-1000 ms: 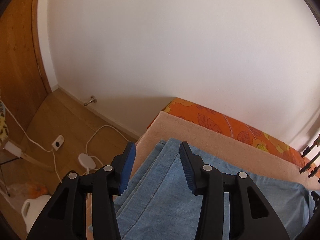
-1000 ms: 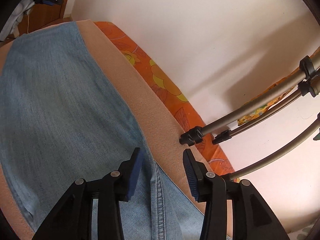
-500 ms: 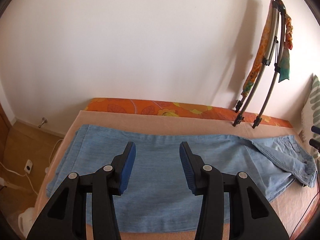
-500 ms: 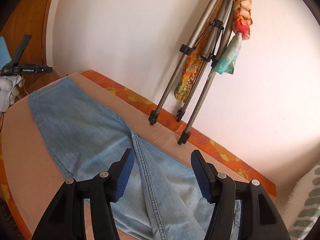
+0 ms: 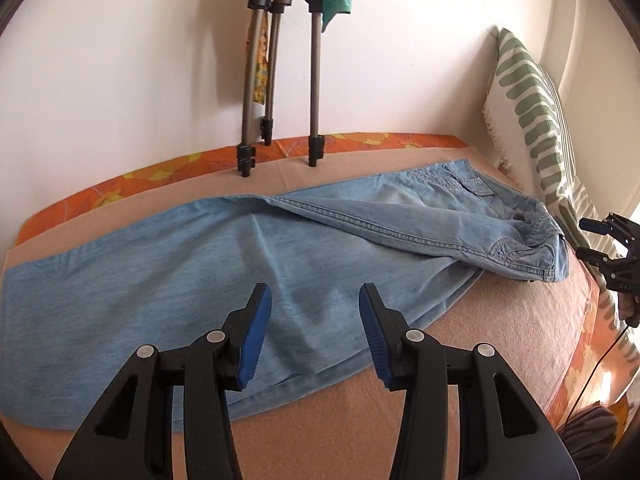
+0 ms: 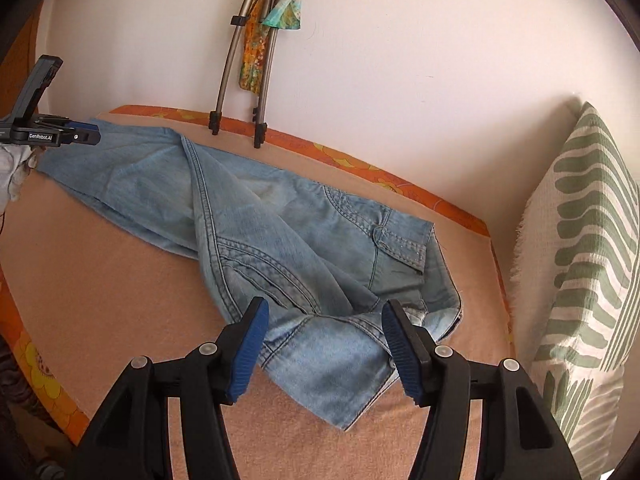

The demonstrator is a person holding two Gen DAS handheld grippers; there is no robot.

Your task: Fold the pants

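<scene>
Light blue denim pants [image 5: 224, 264] lie lengthwise on a tan blanket [image 5: 360, 416], legs folded together to the left, waist bunched at the right. My left gripper [image 5: 315, 334] is open and empty above the legs' near edge. My right gripper [image 6: 323, 346] is open and empty just above the crumpled waist end of the pants [image 6: 304, 248]. The right gripper also shows at the right edge of the left wrist view [image 5: 600, 240], and the left gripper at the left edge of the right wrist view [image 6: 48, 134].
A tripod [image 5: 276, 80] draped with coloured scarves stands on the bed's far edge against the white wall. A green-striped pillow [image 6: 580, 248] leans at the right end. An orange floral sheet [image 5: 120, 188] borders the blanket.
Both views have swung right and pulled back from the pants. The left view went from the leg hems and floor to the whole pants. The right jaws have opened wider.
</scene>
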